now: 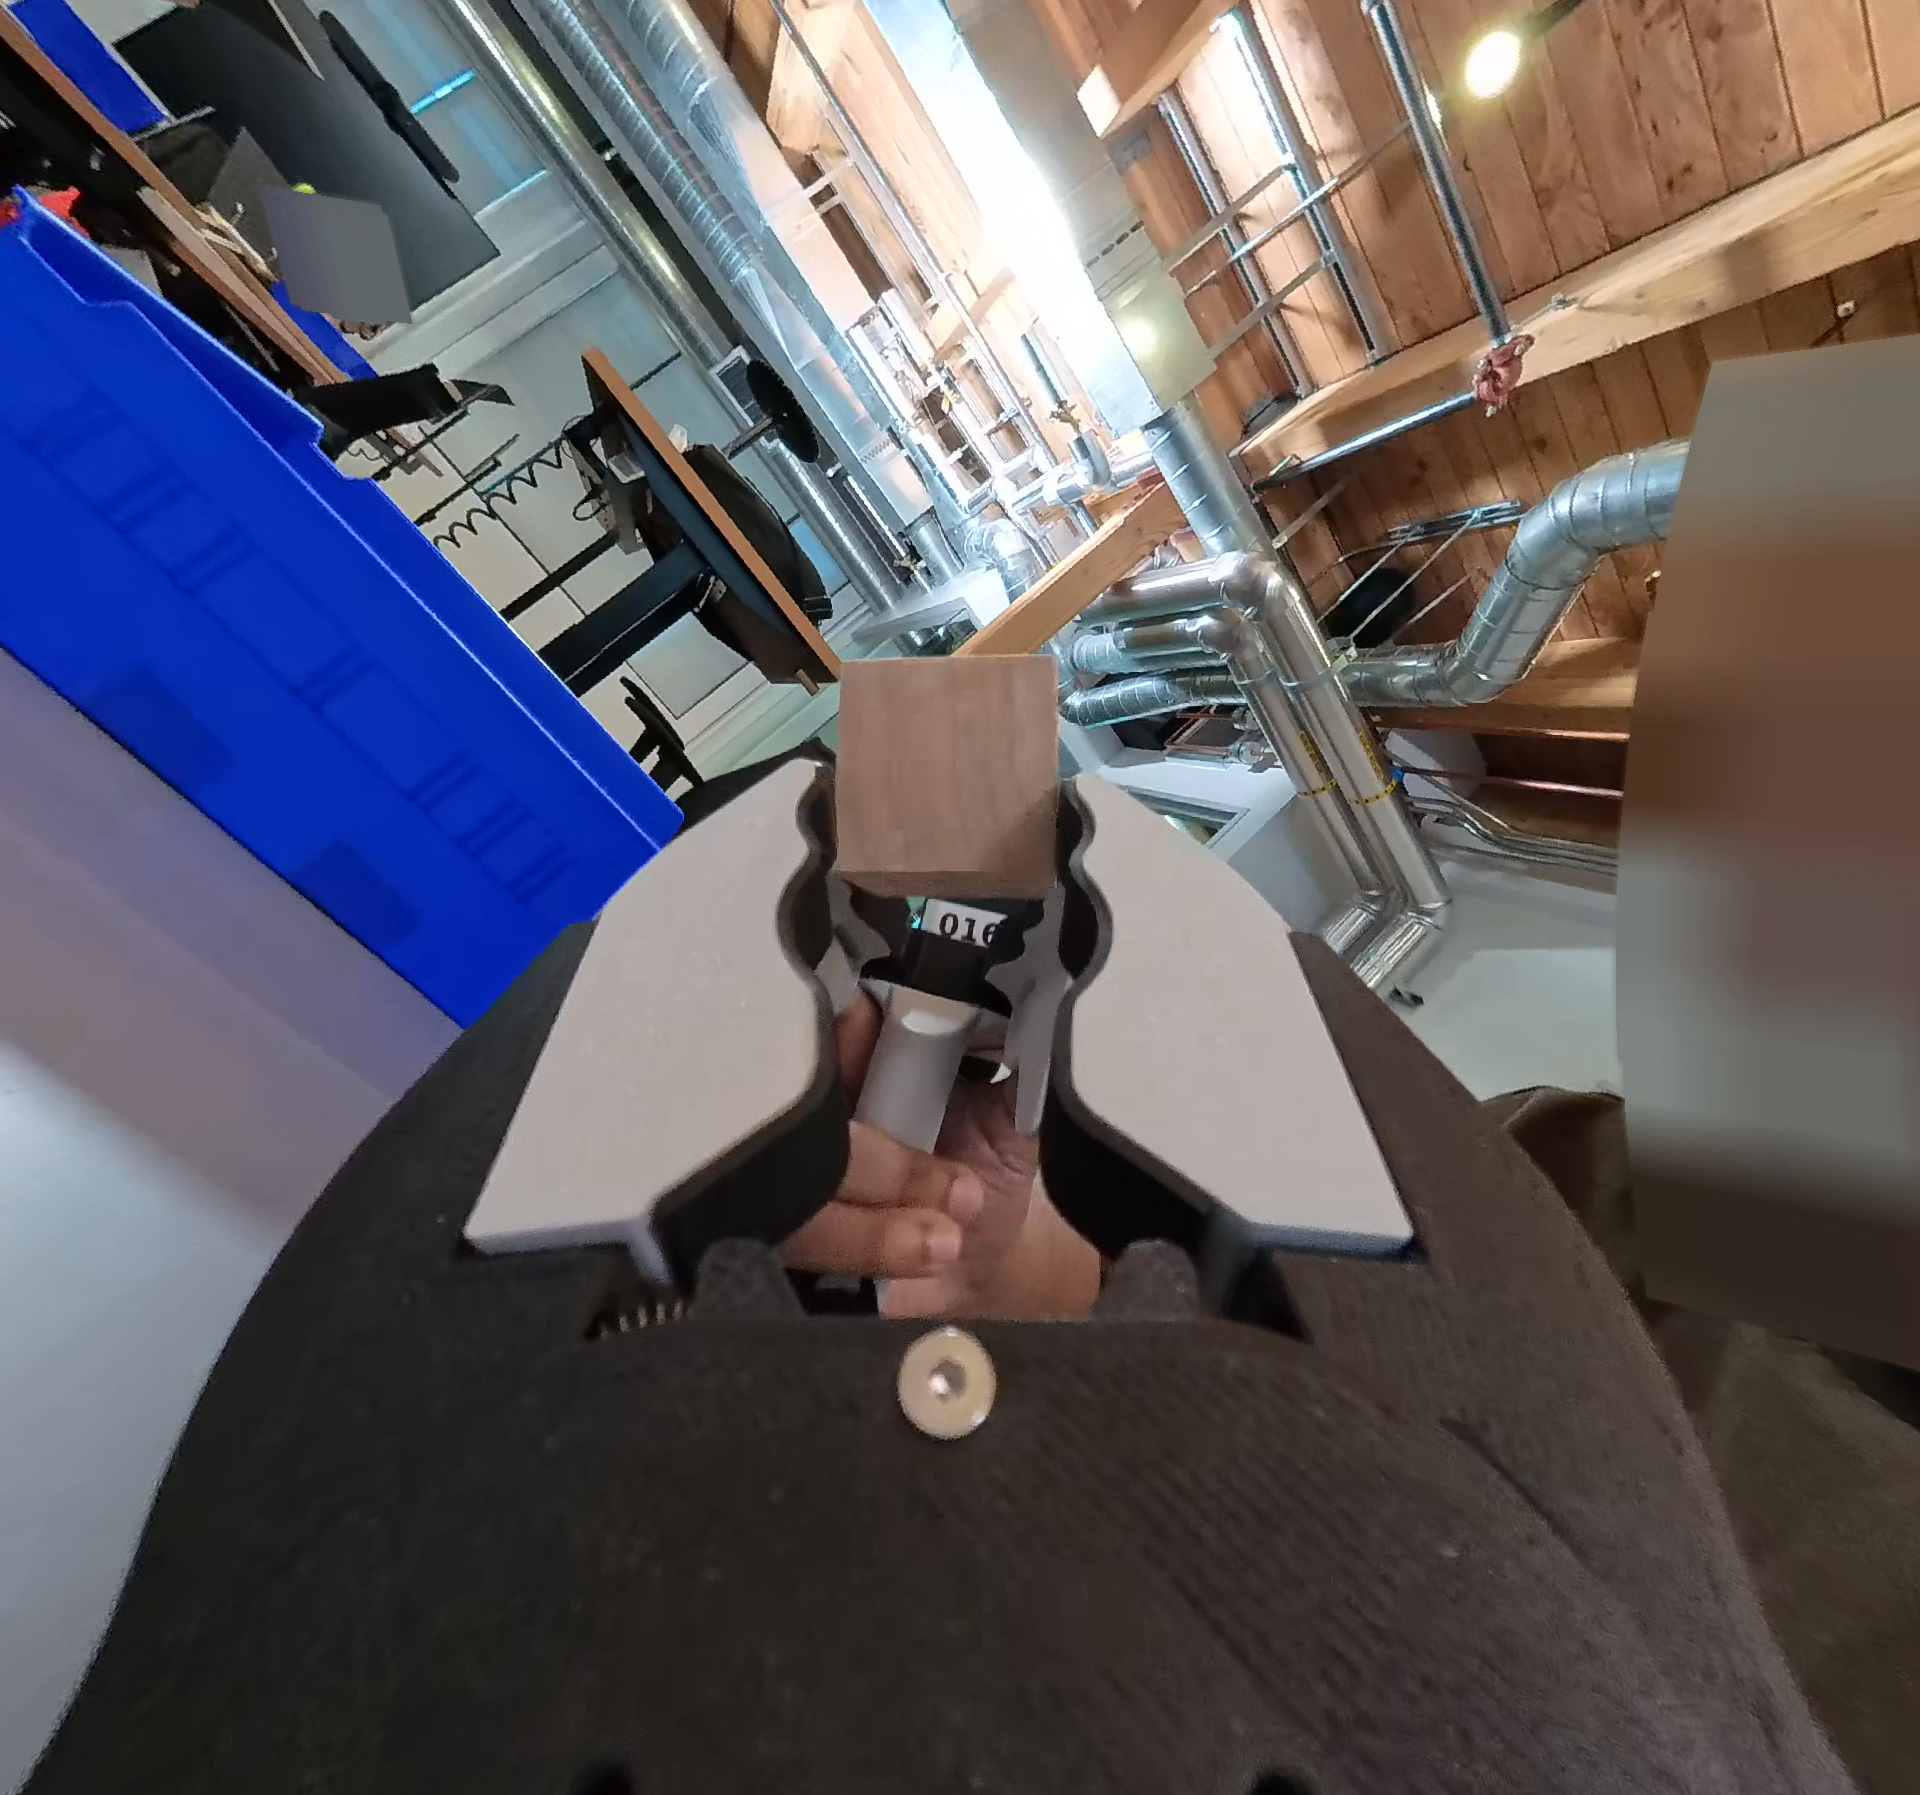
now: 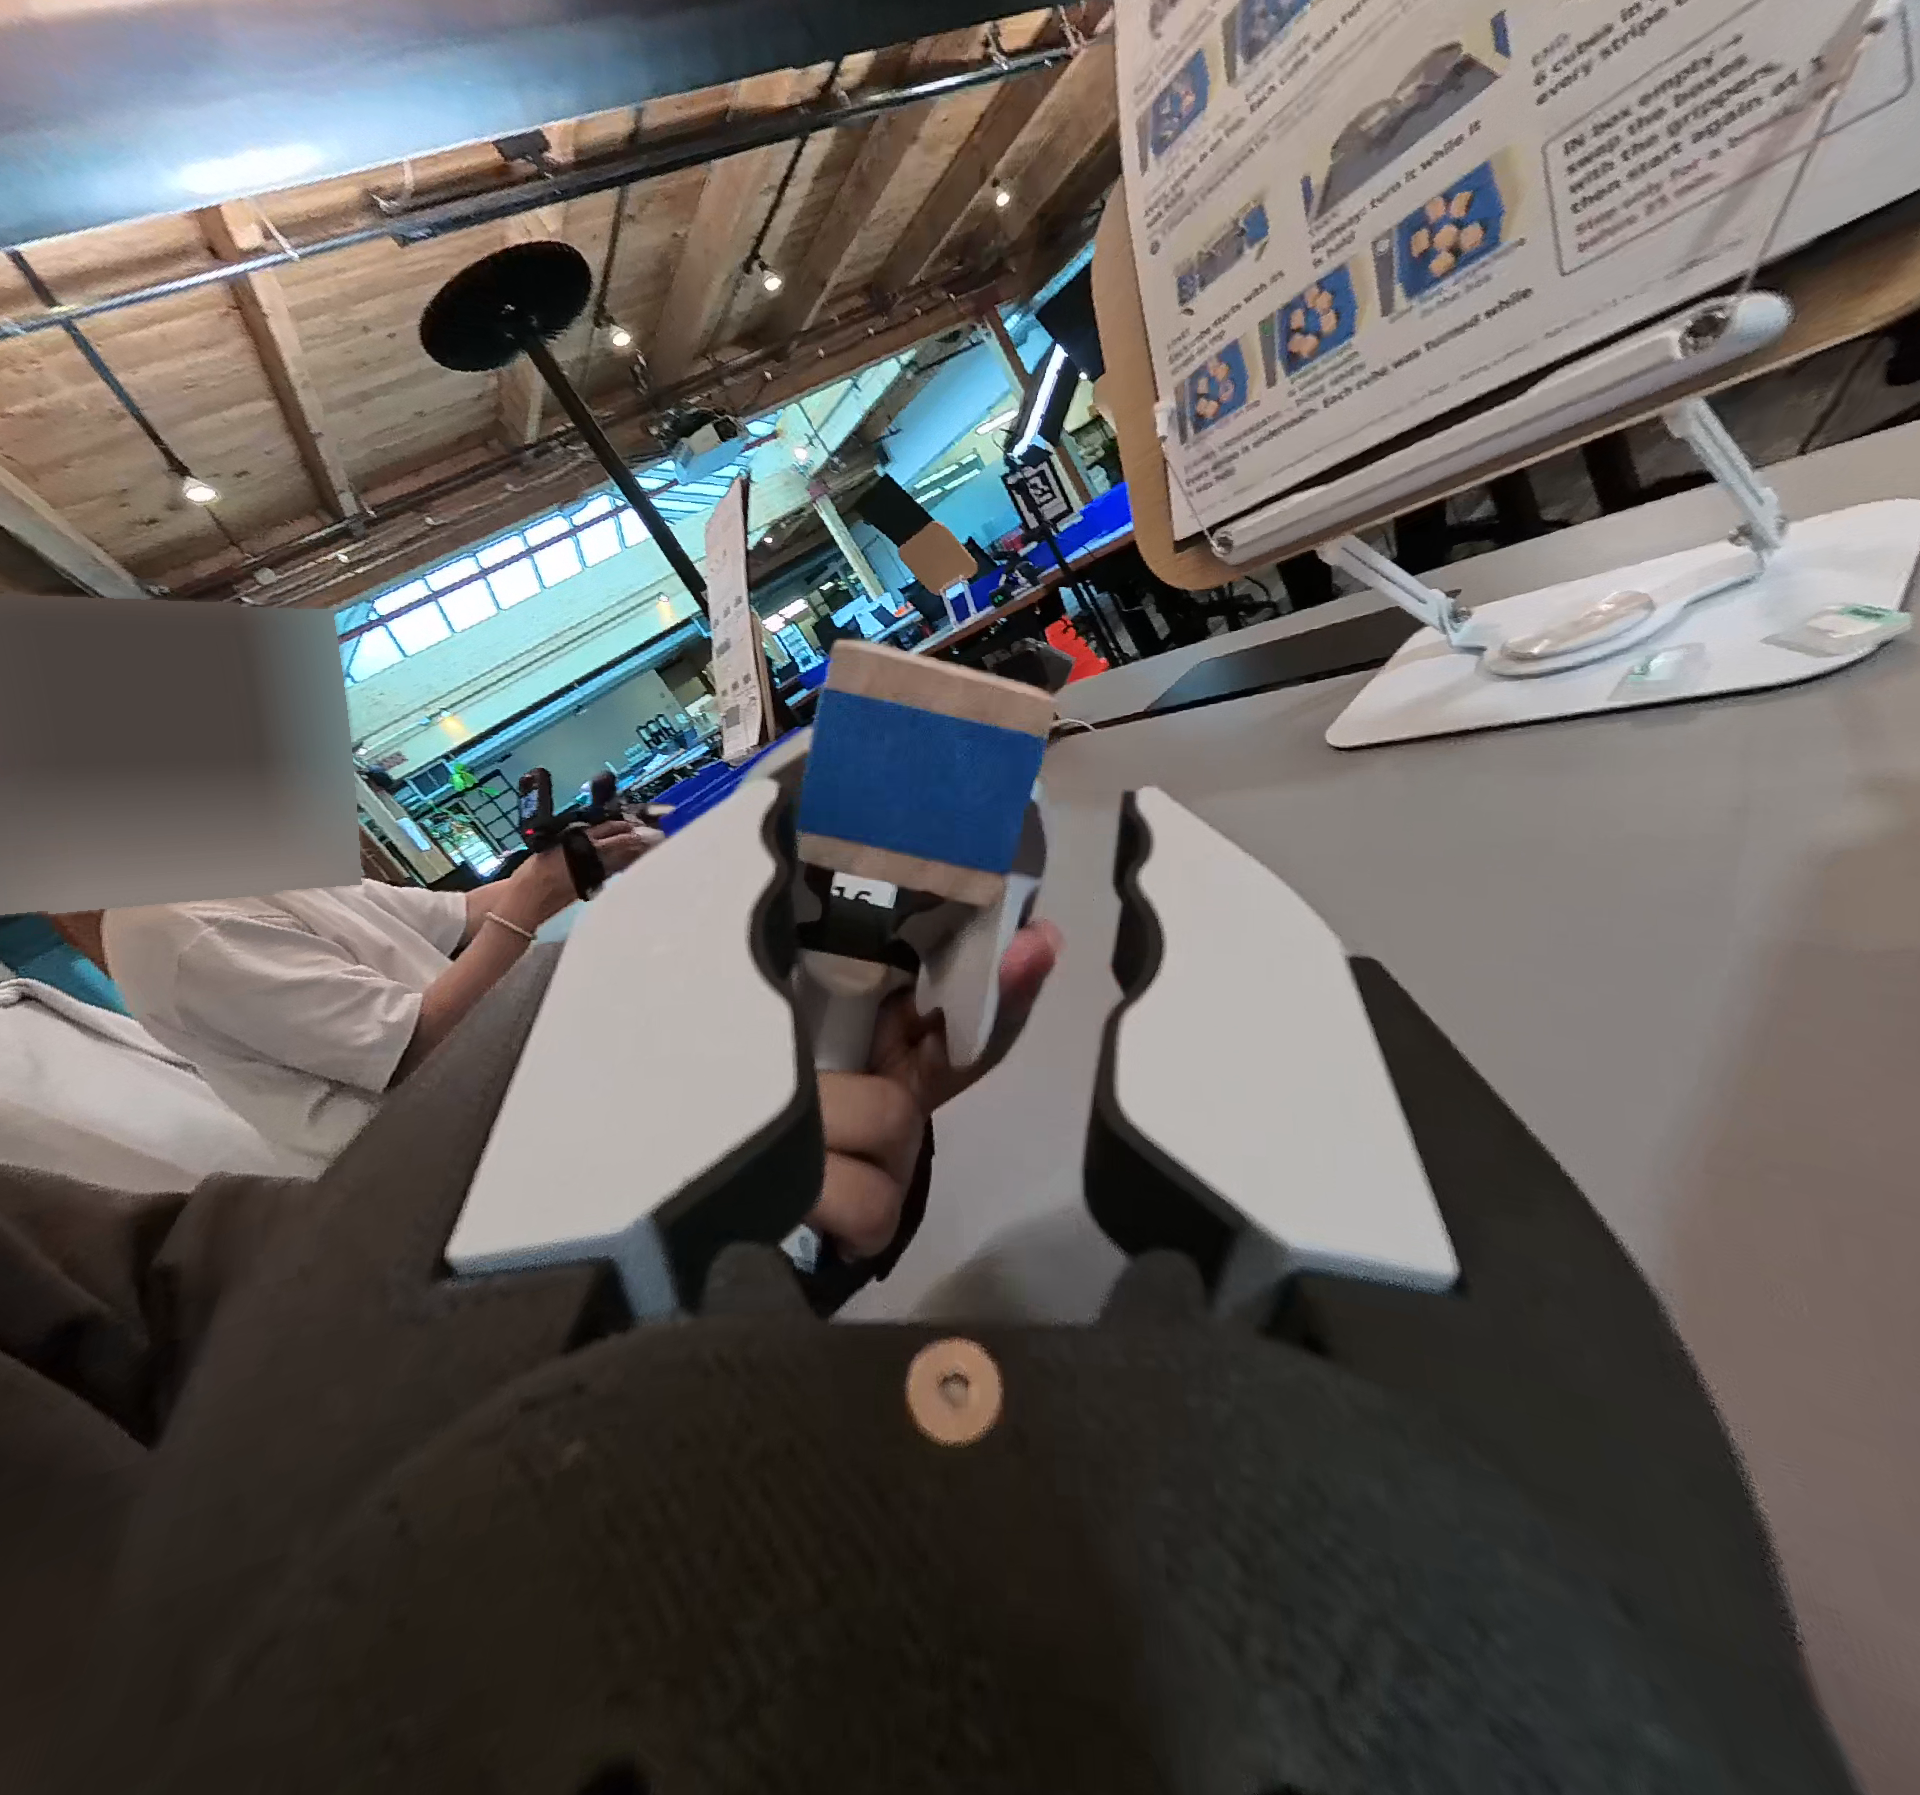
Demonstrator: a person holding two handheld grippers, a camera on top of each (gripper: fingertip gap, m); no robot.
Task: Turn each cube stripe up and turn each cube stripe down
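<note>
Left wrist view: left hand-held gripper (image 1: 948,815) clenches a wooden cube (image 1: 945,774) aloft; right hand-held gripper (image 2: 951,846) stands released, the cube's blue stripe (image 2: 920,779) facing it.

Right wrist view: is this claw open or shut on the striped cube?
Open. The right claw has its fingers wide apart around the cube, with a clear gap on one side; the left claw holds it.

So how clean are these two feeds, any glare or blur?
Left wrist view: blown-out glare down the ceiling strip, wooden cube sharp, blue plastic bin smeared. Right wrist view: blue-striped cube sharp, instruction sheet softened, fisheye bends the edges.
</note>
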